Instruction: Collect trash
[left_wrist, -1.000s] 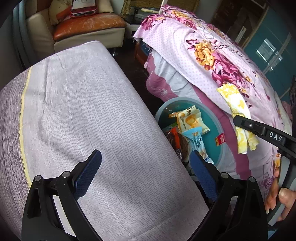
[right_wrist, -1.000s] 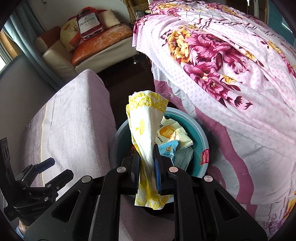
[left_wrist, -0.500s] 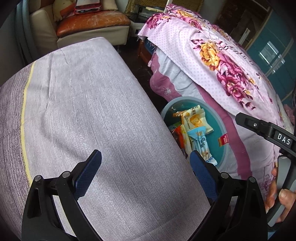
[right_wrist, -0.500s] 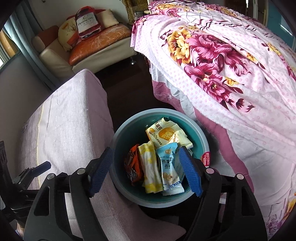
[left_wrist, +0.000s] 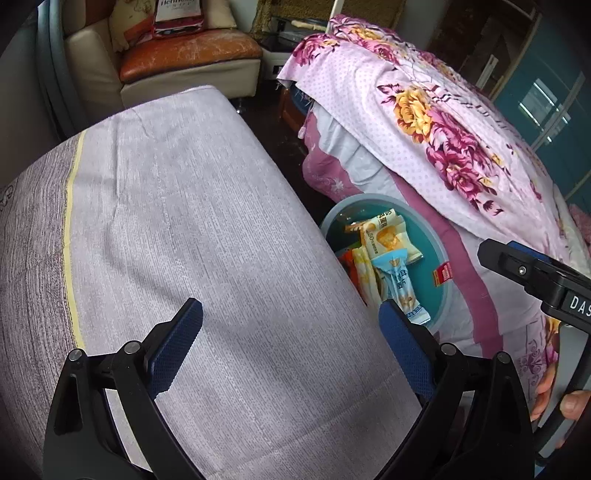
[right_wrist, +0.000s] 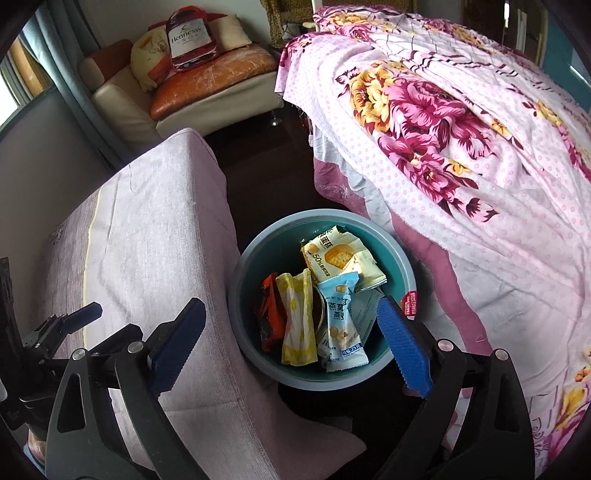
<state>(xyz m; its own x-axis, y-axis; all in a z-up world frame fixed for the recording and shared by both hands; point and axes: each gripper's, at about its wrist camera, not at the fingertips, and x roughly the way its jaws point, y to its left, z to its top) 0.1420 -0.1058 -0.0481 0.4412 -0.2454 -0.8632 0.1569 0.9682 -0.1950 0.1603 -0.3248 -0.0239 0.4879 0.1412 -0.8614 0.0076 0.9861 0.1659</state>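
Note:
A teal trash bin (right_wrist: 400, 266) stands on the dark floor between a grey-covered bench and the bed. In it lie a yellow-and-white wrapper (right_wrist: 297, 321), a light blue snack packet (right_wrist: 341, 314), a cream cake packet (right_wrist: 340, 258) and an orange wrapper (right_wrist: 269, 314). My right gripper (right_wrist: 290, 341) is open and empty, above the bin's near rim. My left gripper (left_wrist: 290, 349) is open and empty over the bench (left_wrist: 177, 229). The bin (left_wrist: 436, 240) also shows in the left wrist view, at the right, with the right gripper's body (left_wrist: 535, 273) beyond it.
The bed with a pink floral cover (right_wrist: 461, 122) fills the right side. A cream armchair with an orange cushion (right_wrist: 210, 81) and a Hennessy-print pillow (right_wrist: 188, 37) stands at the back. Dark floor (right_wrist: 266, 162) runs between bench and bed.
My right gripper opened and let go of the yellow-and-white wrapper, which dropped into the bin. The gripper has since drawn back a little. The left gripper shifted slightly.

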